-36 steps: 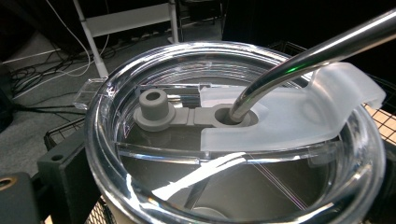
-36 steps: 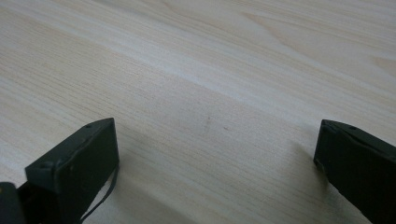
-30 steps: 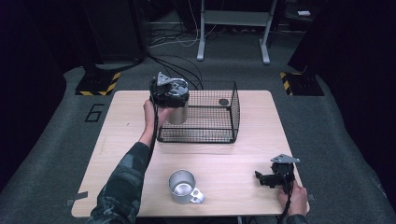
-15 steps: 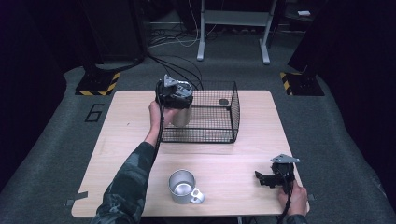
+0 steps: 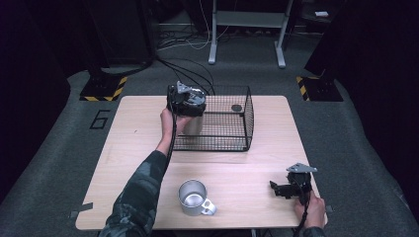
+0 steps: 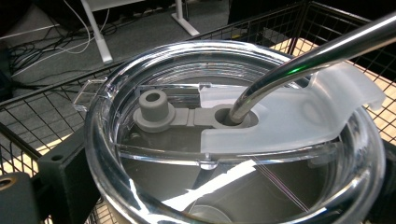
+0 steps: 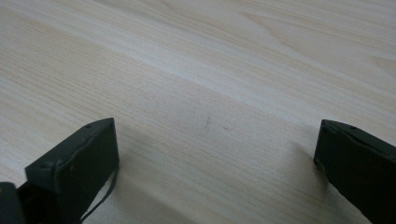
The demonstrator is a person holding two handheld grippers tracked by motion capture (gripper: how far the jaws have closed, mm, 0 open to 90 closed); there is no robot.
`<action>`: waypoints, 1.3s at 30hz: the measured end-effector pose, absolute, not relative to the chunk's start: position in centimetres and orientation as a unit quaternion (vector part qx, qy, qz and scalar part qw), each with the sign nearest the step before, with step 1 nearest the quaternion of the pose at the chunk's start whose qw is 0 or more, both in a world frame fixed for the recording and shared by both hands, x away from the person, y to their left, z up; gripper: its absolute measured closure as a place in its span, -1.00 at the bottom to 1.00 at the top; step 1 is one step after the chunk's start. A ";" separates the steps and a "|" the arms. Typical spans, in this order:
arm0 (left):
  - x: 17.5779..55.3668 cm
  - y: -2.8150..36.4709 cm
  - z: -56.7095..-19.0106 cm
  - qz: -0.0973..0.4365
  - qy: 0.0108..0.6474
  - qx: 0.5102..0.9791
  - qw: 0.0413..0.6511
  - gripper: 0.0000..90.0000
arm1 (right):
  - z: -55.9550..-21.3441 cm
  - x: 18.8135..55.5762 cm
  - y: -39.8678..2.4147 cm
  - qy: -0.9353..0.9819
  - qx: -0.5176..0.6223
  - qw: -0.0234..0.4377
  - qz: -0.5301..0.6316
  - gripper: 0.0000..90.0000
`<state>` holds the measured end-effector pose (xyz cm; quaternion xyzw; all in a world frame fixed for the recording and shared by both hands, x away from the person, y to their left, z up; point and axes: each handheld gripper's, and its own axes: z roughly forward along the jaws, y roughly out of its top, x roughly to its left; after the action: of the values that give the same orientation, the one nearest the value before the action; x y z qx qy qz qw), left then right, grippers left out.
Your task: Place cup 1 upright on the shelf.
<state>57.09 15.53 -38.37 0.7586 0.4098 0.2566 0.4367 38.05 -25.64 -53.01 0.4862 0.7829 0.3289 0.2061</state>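
My left jaws grip the tall cup standing straight up, right over the near-left corner of the wire basket, while my right jaws rest wide open, far off on the table.

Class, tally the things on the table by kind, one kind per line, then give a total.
Steel tumbler with clear lid and metal straw: 1
Silver metal mug with handle: 1
Black wire basket: 1
Small dark round object in the basket: 1
Total: 4
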 end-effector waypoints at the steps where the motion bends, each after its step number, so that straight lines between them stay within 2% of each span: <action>1: 57.1 15.5 -38.4 0.255 0.409 0.759 0.437 -0.92 | -53.0 38.1 -25.6 0.783 0.486 0.206 0.329 -1.00; 39: 57.9 15.0 -40.8 0.236 0.429 0.763 0.422 -0.92 | -53.0 38.0 -25.6 0.783 0.486 0.207 0.329 -1.00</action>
<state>57.90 15.03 -40.80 0.7628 0.4290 0.2364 0.4221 38.05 -25.63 -53.02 0.4862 0.7828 0.3289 0.2067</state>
